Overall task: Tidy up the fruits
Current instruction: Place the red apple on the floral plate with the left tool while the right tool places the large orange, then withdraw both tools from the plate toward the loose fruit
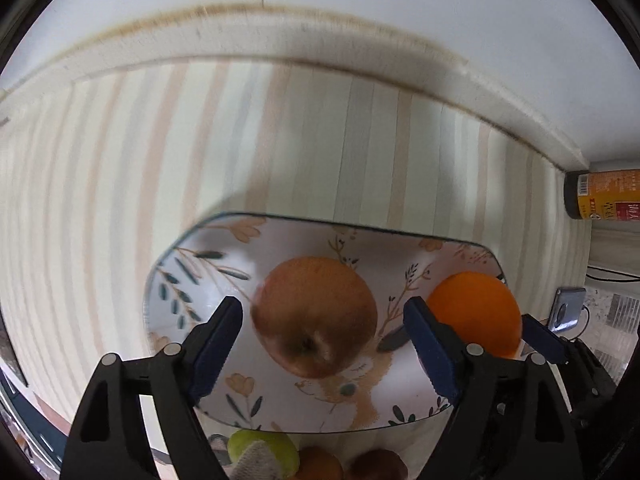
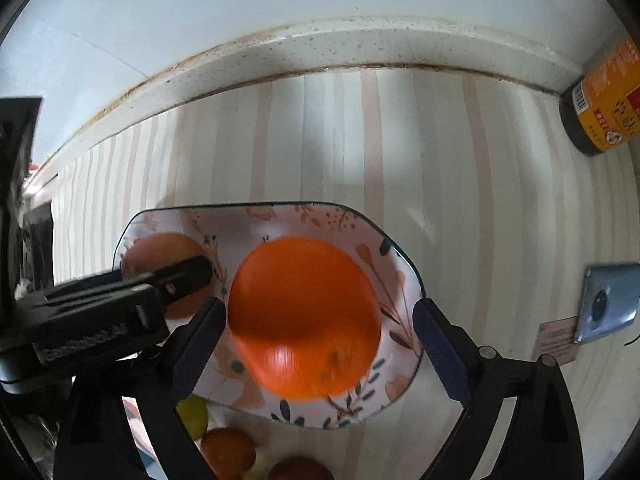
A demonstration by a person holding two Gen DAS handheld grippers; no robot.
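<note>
Both fruits sit on the plate, both hand-held grippers spread wide and gripping nothing.

Your left hand-held gripper [image 1: 322, 346] brackets the apple [image 1: 316, 316] mid-plate [image 1: 188, 256]; your right hand-held gripper [image 2: 320, 342] straddles the orange [image 2: 304, 316] near the plate's right edge, its left finger looking close to touching, both angled down over the counter [image 1: 120, 160]. Watch it: round fruit may roll if a finger nudges it, and the grippers sit close enough to clip each other.
</note>
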